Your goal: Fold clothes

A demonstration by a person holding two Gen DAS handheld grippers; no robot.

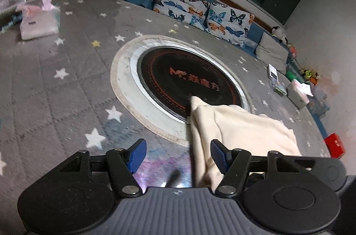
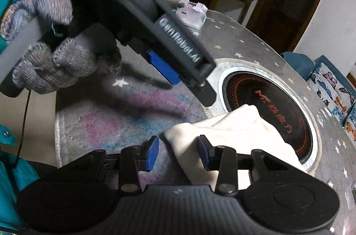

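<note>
I have the cream garment (image 1: 240,130) lying on the round worktop (image 1: 55,83), bunched and partly folded, its far corner reaching over the black hotplate (image 1: 189,79) set in the middle. In the left wrist view it sits lower centre to lower right, its long axis running from the bottom of the frame up toward the hotplate. My left tongs (image 1: 178,156) are released, nothing between the pads; the garment's left edge lies just inside the right pad, so it is off to the right of that gap.

In the right wrist view the garment (image 2: 233,135) fills the lower centre, and my right tongs (image 2: 179,151) stand parted over its near corner, the fabric reaching in between the pads. I cannot tell whether they pinch it. I judge the right hand the nearer. The left tongs (image 2: 164,68), held in a gloved hand (image 2: 51,57), cross the upper left.

Well apart: a pink tissue pack (image 1: 40,23), butterfly cushions (image 1: 200,10) and a red box (image 1: 334,145). Nothing blocks the cloth.
</note>
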